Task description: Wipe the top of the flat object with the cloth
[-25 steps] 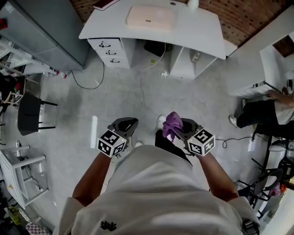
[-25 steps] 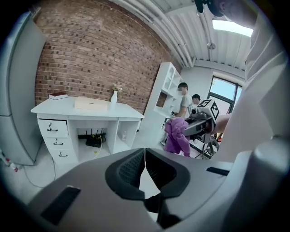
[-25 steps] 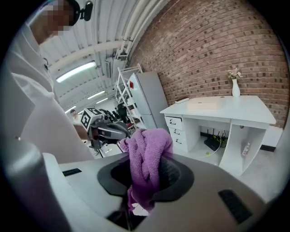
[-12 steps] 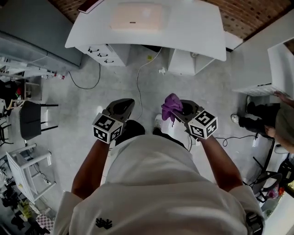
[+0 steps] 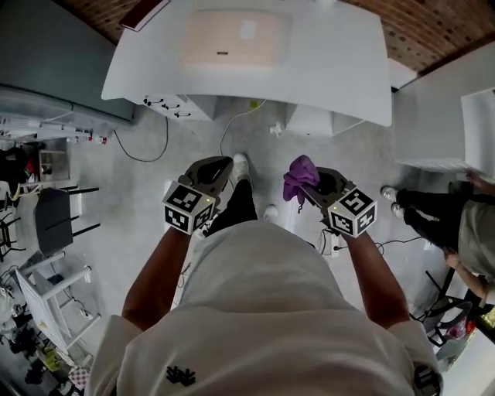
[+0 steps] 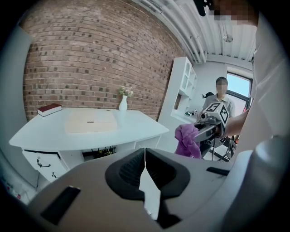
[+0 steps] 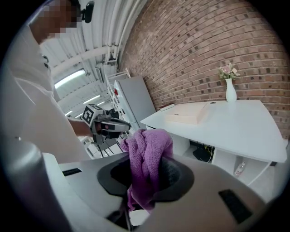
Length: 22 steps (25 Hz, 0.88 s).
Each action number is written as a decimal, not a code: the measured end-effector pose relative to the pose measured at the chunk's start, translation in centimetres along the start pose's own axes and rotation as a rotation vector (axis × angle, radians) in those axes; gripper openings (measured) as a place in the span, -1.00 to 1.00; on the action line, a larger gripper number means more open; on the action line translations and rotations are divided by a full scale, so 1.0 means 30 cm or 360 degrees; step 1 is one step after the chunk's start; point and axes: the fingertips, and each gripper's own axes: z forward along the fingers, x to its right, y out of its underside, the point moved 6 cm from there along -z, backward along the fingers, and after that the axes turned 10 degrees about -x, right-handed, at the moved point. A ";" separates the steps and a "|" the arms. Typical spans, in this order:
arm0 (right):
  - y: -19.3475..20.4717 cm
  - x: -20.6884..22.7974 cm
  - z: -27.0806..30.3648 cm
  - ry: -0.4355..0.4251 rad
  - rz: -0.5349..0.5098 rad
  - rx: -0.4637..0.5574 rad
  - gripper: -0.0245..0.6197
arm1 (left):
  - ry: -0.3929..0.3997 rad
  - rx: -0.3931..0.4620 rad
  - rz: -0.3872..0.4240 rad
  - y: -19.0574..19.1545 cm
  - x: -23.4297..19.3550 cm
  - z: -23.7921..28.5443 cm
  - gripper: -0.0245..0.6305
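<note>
Ahead on the table (image 5: 340,62) lies the flat beige pad (image 5: 232,37) — right gripper (image 5: 313,186) pinches the purple cloth (image 5: 298,174), left gripper (image 5: 210,174) jaws pressed together, empty.

Open floor (image 5: 186,143) is stretching between the person (image 5: 255,309) and the desk (image 5: 332,69), with a cable (image 5: 229,125) trailing across it. A book (image 5: 143,13) and a vase (image 6: 123,104) are sitting at the desk's back, leaving the top of the board (image 5: 232,39) open from the front.

Left gripper (image 5: 219,164), right gripper (image 5: 315,179): fingers (image 6: 129,170) closed.
</note>
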 end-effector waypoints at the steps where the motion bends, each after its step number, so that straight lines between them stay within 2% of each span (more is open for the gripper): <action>1: -0.044 0.031 0.017 0.0017 0.0001 -0.0017 -0.57 | 0.0006 0.0000 0.0002 -0.038 -0.052 0.025 -0.85; 7: -0.351 0.215 0.170 0.0071 -0.0036 -0.0048 -0.57 | 0.0024 -0.0002 0.0088 -0.264 -0.405 0.162 -0.85; 13: -0.586 0.366 0.353 0.0116 -0.0118 -0.0088 -0.57 | 0.0017 -0.0003 0.0155 -0.394 -0.704 0.288 -0.85; 19: -0.744 0.506 0.441 0.0060 -0.0259 -0.0177 -0.57 | -0.0058 -0.0024 0.0101 -0.474 -0.863 0.432 -0.85; 22: -0.820 0.609 0.486 0.0009 -0.0338 -0.0235 -0.57 | -0.0116 -0.0035 0.0024 -0.535 -0.946 0.497 -0.85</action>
